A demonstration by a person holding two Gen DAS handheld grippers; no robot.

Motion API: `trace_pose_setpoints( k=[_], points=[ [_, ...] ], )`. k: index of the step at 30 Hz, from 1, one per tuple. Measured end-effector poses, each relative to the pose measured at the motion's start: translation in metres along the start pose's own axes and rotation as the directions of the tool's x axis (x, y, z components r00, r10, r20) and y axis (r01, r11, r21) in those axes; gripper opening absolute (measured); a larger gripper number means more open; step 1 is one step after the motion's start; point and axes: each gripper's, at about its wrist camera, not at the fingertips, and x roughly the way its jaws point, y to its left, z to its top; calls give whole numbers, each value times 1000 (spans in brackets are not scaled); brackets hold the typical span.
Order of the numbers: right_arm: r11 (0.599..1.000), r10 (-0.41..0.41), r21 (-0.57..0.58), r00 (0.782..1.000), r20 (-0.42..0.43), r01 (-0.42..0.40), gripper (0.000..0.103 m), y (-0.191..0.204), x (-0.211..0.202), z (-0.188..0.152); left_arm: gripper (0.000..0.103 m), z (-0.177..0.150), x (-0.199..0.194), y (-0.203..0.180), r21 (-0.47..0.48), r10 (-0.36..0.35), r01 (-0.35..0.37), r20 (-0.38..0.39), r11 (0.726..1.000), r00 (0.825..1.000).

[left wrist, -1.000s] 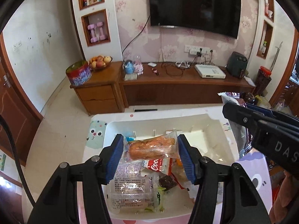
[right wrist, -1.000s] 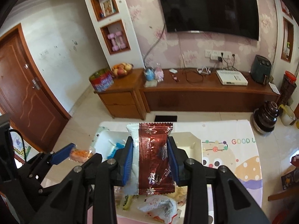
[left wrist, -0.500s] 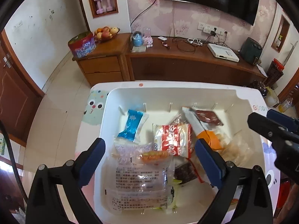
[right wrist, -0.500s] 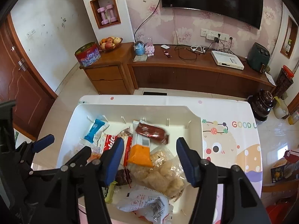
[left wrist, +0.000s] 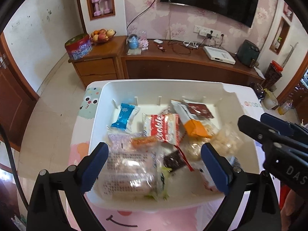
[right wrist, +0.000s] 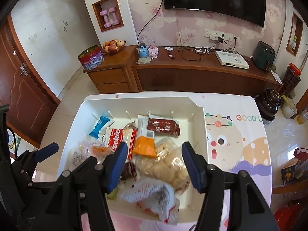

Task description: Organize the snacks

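- The left claw (left wrist: pixel 155 160) is seen spread wide above the near end of a white bin (left wrist: pixel 238 96); nothing is pressed between its blue pads (left wrist: pixel 215 163).
- Under that open claw a large clear packet with printed text (left wrist: pixel 129 168) is seen lying flat in the bin, and a small orange snack pack (left wrist: pixel 145 141) rests just beyond it.
- The right claw (right wrist: pixel 154 162) is held partly open, narrower than the left one, with no item clamped; a bag of pale puffed snacks (right wrist: pixel 169 165) lies below the gap between its pads.
- The dark red wrapper (right wrist: pixel 163 128) is found lying flat in the far part of the bin, close to the back wall and its row of divider slots.
- Beside the dark red wrapper, a white-and-orange packet (right wrist: pixel 145 142) and a red-and-white cookie pack (right wrist: pixel 119 136) are piled in the middle; a blue-and-white wrapper (right wrist: pixel 101 126) lies apart towards the far left corner.
- A crumpled white wrapper (right wrist: pixel 154 196) is seen at the near edge of the bin, with a dark brown packet (right wrist: pixel 129 170) just beyond it.
- The bin is set on a table (right wrist: pixel 240 144) covered with a cartoon-printed cloth.
- In the left wrist view the right claw is visible at the right edge, over the bin's right side.
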Motion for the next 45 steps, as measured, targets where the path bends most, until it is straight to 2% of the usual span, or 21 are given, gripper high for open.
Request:
trace_pose_setpoints(
  k=[7,17,20,27,29,34,45],
  points=[
    [1000,-15,27,998,59,14,59,-8,-40,-40,96,-33,-44,-10,10,5,-5,57,1000,998],
    [998,-28,66,987,157,18,59,-22,-107,-112,96,-99,-107,-19,24,-5,2,102,1000,995],
    [998,-35,50,986,162,27,59,-20,-124,-132,96,-119,-125,-19,16,-3,2,105,1000,994],
    [1000,10,12,989,148,-12,60,-9,-163,-189,96,-161,-163,-21,13,-6,5,105,1000,995],
    [1000,16,12,989,146,-18,60,-7,-170,-199,96,-173,-175,-22,8,-2,1,99,1000,995],
    [1000,2,11,985,175,-4,64,-6,-193,-219,97,-195,-200,-27,32,34,-39,145,999,989],
    [1000,-6,-17,979,206,9,65,0,-213,-239,97,-207,-209,-26,12,2,-4,120,1000,993]
  ],
)
